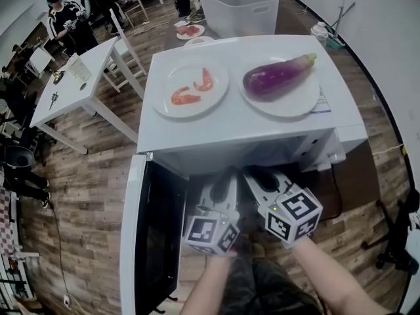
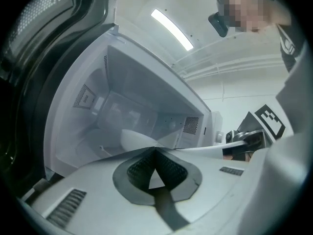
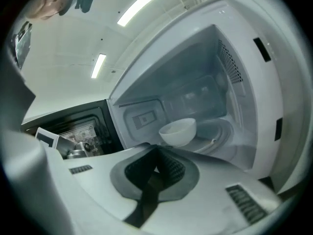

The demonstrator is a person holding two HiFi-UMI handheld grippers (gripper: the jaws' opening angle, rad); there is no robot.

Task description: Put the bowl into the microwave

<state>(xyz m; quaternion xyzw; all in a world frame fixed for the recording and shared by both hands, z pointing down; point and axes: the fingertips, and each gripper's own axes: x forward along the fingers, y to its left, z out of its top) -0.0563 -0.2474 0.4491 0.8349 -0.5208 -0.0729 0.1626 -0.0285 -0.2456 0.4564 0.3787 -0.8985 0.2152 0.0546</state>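
Finding no brand name on the white microwave; making out only a small label plate on the cavity's side wall, its print too small for reading, and black-and-white square markers rather than letters on the left cube and the right cube. Spotting what looks like a printed sheet poking out from under the plate bearing the aubergine on the microwave's top, its lines unreadable too. Reaching in from the bottom edge of the head view with both forearms, holding the two claws side by side and close together just before the open cavity, with the door swung out to the left. Pointing both claws at the opening. Holding the left claw closed, tips meeting, with nothing between them; holding the right claw closed and empty as well. Seeing the white bowl standing upright on the glass turntable inside the microwave, apart from both claws.
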